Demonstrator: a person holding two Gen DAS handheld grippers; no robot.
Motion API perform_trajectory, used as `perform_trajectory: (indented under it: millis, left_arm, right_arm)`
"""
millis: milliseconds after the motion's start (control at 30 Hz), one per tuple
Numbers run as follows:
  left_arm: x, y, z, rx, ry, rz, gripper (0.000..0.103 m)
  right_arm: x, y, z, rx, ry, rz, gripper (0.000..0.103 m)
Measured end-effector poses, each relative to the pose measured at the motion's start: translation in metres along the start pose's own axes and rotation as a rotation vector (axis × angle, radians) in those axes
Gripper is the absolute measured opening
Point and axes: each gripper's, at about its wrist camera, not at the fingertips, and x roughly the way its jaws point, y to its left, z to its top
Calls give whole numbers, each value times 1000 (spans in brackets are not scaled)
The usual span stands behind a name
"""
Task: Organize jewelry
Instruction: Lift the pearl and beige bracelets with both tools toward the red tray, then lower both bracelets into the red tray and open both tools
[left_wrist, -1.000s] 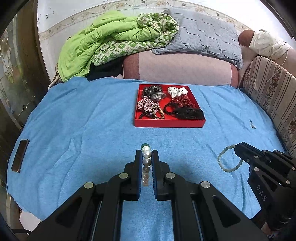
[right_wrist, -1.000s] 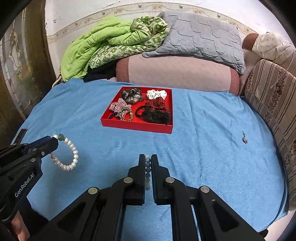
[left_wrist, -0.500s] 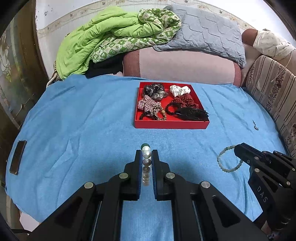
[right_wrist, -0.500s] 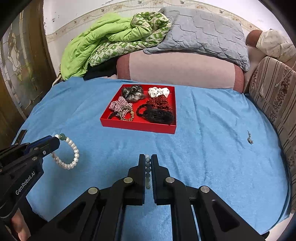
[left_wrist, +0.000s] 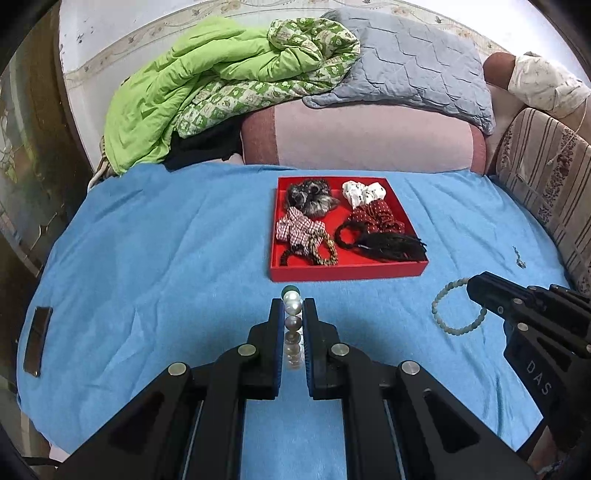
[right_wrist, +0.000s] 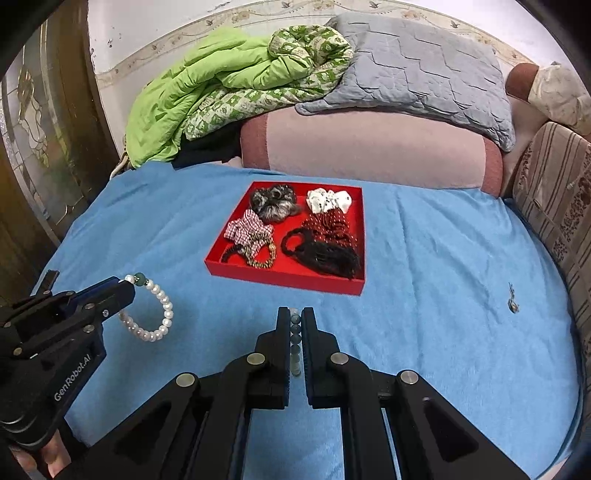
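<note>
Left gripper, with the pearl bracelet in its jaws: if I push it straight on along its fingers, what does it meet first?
Probably the blue terry cloth just short of the red rectangular tray; the left gripper tilts downward. Depth is unclear, so the tray's near wall could come first. The white pearl bracelet would touch before the jaws.

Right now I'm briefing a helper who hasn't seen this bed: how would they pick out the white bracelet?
Start at the flat red tray of hair ties on the blue bedspread. Left of its near edge, the left claw holds the white pearl bracelet above the cover. Its glossy white beads and single green bead set it apart from the pale green bead bracelet in the right claw.
</note>
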Motion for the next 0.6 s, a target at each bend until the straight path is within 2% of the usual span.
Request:
perform_trajectory:
  millis: [600]
  left_arm:
    - [26, -10, 46, 59, -25, -19, 9]
  right_arm:
    - [24, -7, 58, -10, -28, 46, 7]
